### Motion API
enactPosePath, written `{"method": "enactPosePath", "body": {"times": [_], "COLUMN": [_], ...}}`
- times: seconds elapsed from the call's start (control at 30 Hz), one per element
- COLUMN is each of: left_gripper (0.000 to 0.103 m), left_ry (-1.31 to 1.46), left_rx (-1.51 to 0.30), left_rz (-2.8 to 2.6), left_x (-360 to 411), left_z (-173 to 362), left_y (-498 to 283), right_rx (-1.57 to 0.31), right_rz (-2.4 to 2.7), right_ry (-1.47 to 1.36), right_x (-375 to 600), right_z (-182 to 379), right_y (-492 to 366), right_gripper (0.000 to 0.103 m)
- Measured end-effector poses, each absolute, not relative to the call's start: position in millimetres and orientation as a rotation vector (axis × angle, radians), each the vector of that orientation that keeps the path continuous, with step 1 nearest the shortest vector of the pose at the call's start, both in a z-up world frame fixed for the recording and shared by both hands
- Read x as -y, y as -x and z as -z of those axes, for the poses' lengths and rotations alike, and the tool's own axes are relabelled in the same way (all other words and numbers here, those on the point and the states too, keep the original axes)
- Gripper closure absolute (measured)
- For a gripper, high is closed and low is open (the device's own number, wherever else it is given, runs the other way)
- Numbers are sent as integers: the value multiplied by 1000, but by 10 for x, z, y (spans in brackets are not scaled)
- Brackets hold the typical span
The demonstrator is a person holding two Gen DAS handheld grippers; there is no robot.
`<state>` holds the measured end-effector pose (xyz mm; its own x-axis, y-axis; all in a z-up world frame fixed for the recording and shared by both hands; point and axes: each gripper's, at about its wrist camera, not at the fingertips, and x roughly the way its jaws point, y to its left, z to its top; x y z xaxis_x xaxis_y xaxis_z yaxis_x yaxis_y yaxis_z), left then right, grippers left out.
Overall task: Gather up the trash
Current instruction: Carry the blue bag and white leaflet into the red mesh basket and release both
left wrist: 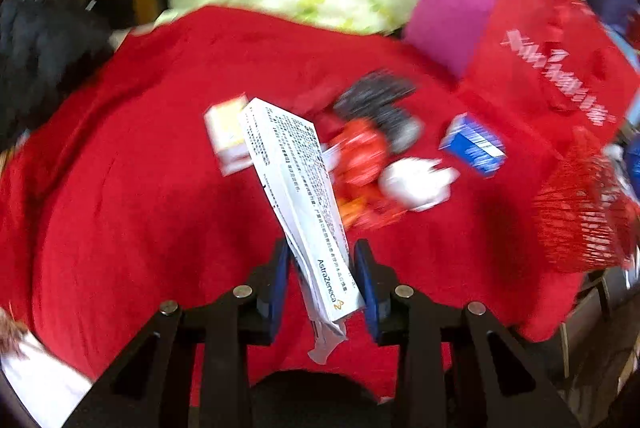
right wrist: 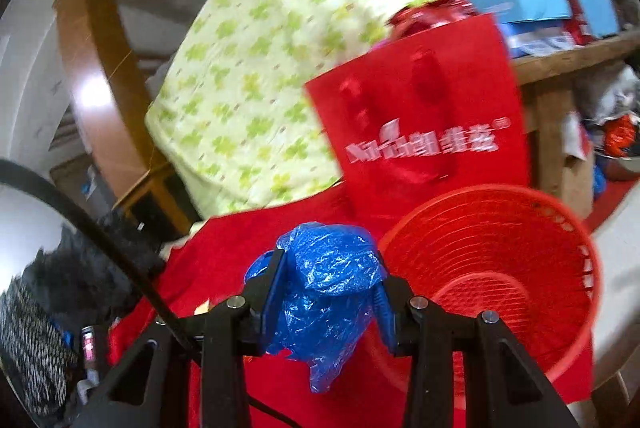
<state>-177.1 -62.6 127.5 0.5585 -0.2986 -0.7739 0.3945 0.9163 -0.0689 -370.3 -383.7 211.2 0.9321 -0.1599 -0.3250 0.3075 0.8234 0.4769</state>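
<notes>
My left gripper [left wrist: 322,252] is shut on a flattened white medicine box [left wrist: 296,188] printed "AstraZeneca", held above the red cloth [left wrist: 140,188]. Beyond it lie a small white and yellow box [left wrist: 226,136], a red wrapper [left wrist: 360,156], a black object [left wrist: 380,104], a crumpled white tissue [left wrist: 416,180] and a blue box [left wrist: 474,144]. My right gripper [right wrist: 330,260] is shut on a crumpled blue plastic bag [right wrist: 328,288], just left of the red mesh basket [right wrist: 500,268]. The basket's edge shows in the left wrist view [left wrist: 580,220].
A red shopping bag [right wrist: 424,132] with white lettering stands behind the basket, also seen in the left wrist view [left wrist: 552,76]. A green-patterned quilt [right wrist: 256,88] lies behind the cloth. A pink panel [left wrist: 452,16] leans by the bag. Dark fabric [left wrist: 40,60] lies at left.
</notes>
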Motion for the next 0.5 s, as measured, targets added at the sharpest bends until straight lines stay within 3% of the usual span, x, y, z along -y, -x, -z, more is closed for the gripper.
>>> {"method": "enactPosePath", "body": {"times": [0.43,0.5], "left_gripper": [68,67], "left_ry": [-228,-246], "left_rx": [-785,-789], "left_rz": [956,1014], "left_x": [2584,2850], "left_z": [-2129,-2123], "left_y": [2409,2469], "right_rx": [-216,-233], "right_rz": [380,384], "right_ry": [-752,-783], "right_x": [4780,4862], "right_z": [-1918,-1842], "right_y": [4137,4162], "right_gripper": [58,53]}}
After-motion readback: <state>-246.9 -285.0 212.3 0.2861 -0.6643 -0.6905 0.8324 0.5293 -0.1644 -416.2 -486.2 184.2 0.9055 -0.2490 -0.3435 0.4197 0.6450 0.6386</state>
